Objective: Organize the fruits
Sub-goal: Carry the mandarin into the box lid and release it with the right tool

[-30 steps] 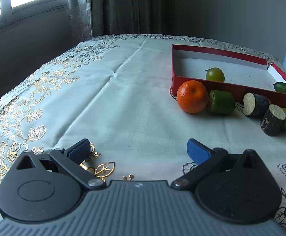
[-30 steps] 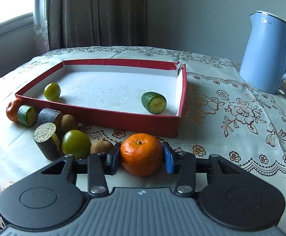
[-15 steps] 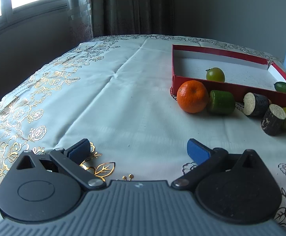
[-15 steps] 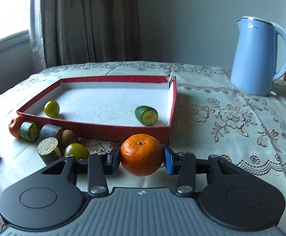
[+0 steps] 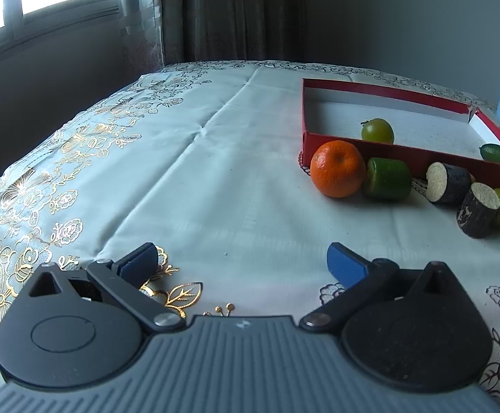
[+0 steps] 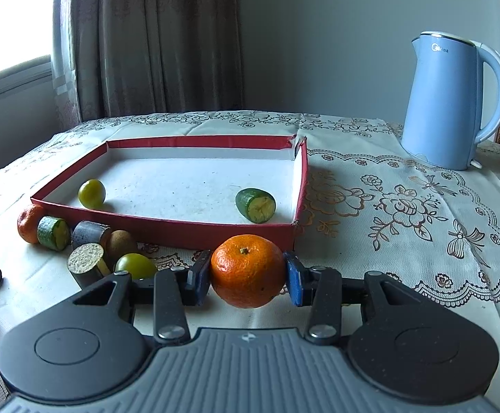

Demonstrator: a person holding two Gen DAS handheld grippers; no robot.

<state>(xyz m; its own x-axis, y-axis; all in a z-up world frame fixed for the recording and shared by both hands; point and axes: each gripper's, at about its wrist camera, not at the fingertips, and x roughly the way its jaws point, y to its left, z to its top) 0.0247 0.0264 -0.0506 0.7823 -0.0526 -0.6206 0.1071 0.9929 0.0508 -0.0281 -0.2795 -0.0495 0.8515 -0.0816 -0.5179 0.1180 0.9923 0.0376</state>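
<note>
My right gripper (image 6: 246, 273) is shut on an orange mandarin (image 6: 247, 270), held just in front of the near right corner of the red tray (image 6: 167, 229). Inside the tray lie a small green round fruit (image 6: 91, 193) and a cut green piece (image 6: 256, 205). A second mandarin (image 5: 337, 168), a green cut piece (image 5: 387, 179), two dark cork-faced cylinders (image 5: 447, 184), a kiwi (image 6: 121, 242) and a green fruit (image 6: 134, 265) sit on the cloth along the tray's front wall. My left gripper (image 5: 241, 263) stands open over bare cloth, well short of the fruit.
A light blue electric kettle (image 6: 451, 103) stands at the back right of the table. The tablecloth (image 5: 167, 179) is patterned at its edges, and the table's left edge drops off near a window and curtain.
The right gripper has lifted and tilted upward with the mandarin, so the tray looks flatter and farther. The left gripper has not moved.
</note>
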